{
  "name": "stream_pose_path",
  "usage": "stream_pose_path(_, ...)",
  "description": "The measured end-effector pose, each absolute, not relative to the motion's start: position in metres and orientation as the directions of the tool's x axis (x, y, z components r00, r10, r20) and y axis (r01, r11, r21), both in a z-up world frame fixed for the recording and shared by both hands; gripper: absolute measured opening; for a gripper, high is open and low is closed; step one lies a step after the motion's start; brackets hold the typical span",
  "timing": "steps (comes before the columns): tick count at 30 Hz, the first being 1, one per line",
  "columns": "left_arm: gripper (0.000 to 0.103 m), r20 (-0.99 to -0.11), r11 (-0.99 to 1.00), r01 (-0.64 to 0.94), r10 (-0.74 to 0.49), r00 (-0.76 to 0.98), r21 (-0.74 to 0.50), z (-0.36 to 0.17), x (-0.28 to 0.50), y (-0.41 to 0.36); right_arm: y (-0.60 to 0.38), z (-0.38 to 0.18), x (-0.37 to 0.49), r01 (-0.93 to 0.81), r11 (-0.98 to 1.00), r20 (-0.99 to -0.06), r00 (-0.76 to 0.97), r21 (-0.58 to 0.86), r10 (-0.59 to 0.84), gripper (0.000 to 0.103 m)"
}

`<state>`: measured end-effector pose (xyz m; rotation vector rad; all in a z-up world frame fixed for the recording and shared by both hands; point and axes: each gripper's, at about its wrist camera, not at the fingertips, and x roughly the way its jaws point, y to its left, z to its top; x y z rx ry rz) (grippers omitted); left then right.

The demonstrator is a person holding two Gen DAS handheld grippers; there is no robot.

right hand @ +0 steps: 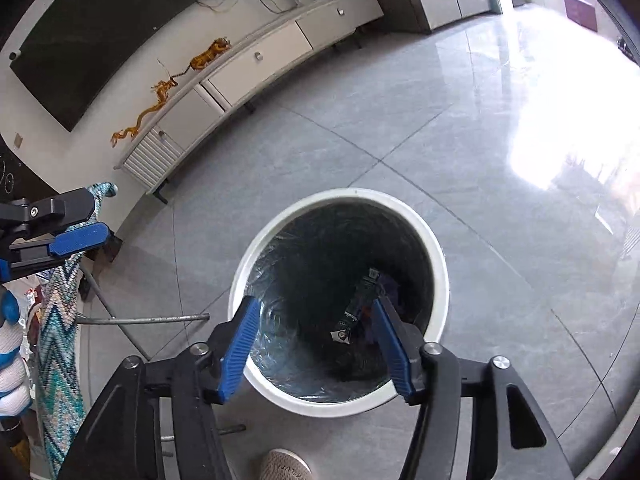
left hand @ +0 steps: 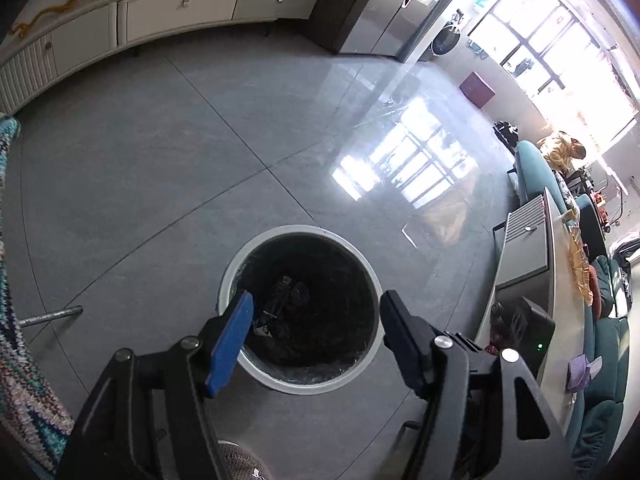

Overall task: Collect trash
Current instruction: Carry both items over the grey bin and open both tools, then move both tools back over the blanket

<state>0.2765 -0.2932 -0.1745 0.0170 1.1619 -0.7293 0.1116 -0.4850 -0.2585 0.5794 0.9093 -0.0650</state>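
Note:
A round white-rimmed trash bin (left hand: pixel 256 372) with a dark liner stands on the grey tile floor; it also shows in the right wrist view (right hand: pixel 440 268). Dark wrappers (left hand: pixel 280 304) lie at its bottom, seen too in the right wrist view (right hand: pixel 358 308). My left gripper (left hand: pixel 316 300) is open and empty above the bin mouth. My right gripper (right hand: pixel 316 304) is open and empty, also above the bin mouth. The left gripper's blue finger (right hand: pixel 80 238) shows at the left edge of the right wrist view.
A long white TV cabinet (left hand: pixel 180 12) with gold dragon figures (right hand: pixel 160 96) runs along the far wall. A zigzag-patterned cloth (right hand: pixel 60 340) hangs over a metal-legged stand (right hand: pixel 140 320) at left. A low table (left hand: pixel 560 300) and teal sofa (left hand: pixel 608 360) sit at right. A shoe (right hand: pixel 286 466) is below.

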Motion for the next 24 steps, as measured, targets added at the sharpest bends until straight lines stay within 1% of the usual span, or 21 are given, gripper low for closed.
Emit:
stream_pose_path(2, 0.064, -0.818, 0.781, 0.541, -0.51, 0.265, -0.312, -0.155, 0.264, -0.284, -0.482, -0.244, 0.11, 0.292, 0.851, -0.747, 0.646, 0.435, 0.16, 0.066)
stream_pose_path(3, 0.064, -0.811, 0.789, 0.546, -0.5, 0.305, -0.281, -0.144, 0.258, -0.278, -0.48, -0.236, 0.107, 0.294, 0.854, -0.741, 0.656, 0.428, 0.146, 0.068)
stream_pose_path(5, 0.064, -0.784, 0.804, 0.554, -0.482, 0.391, -0.218, -0.123, 0.245, -0.265, -0.475, -0.218, 0.096, 0.298, 0.863, -0.725, 0.681, 0.408, 0.108, 0.075)
stream_pose_path(9, 0.064, -0.698, 0.845, 0.526, -0.435, 0.569, -0.098, -0.085, 0.213, -0.231, -0.457, -0.174, 0.077, 0.293, 0.893, -0.684, 0.729, 0.343, 0.023, 0.082)
stream_pose_path(11, 0.064, -0.654, 0.864, 0.499, -0.413, 0.634, -0.062, -0.067, 0.197, -0.211, -0.446, -0.15, 0.068, 0.298, 0.907, -0.655, 0.755, 0.297, -0.033, 0.089)
stream_pose_path(13, 0.064, -0.614, 0.877, 0.479, -0.399, 0.682, -0.038, -0.05, 0.181, -0.19, -0.432, -0.123, 0.054, 0.309, 0.914, -0.607, 0.789, 0.263, -0.092, 0.095)
stream_pose_path(16, 0.064, -0.552, 0.899, 0.438, -0.368, 0.748, -0.005, -0.025, 0.156, -0.158, -0.413, -0.088, 0.039, 0.312, 0.92, -0.537, 0.832, 0.237, -0.144, 0.097)
stream_pose_path(19, 0.065, -0.493, 0.919, 0.394, -0.337, 0.802, 0.013, -0.001, 0.133, -0.123, -0.395, -0.061, 0.028, 0.31, 0.923, -0.485, 0.858, 0.227, -0.169, 0.098)
stream_pose_path(20, 0.067, -0.474, 0.926, 0.377, -0.324, 0.819, 0.019, 0.007, 0.126, -0.11, -0.387, -0.051, 0.022, 0.304, 0.927, -0.465, 0.868, 0.222, -0.174, 0.099)
stream_pose_path(22, 0.084, -0.44, 0.938, 0.345, -0.299, 0.847, 0.026, 0.019, 0.112, -0.087, -0.372, -0.034, 0.015, 0.303, 0.93, -0.438, 0.879, 0.209, -0.188, 0.103)
stream_pose_path(24, 0.09, -0.409, 0.952, 0.306, -0.267, 0.872, 0.031, 0.029, 0.101, -0.063, -0.36, -0.021, 0.007, 0.284, 0.936, -0.411, 0.893, 0.208, -0.18, 0.103)
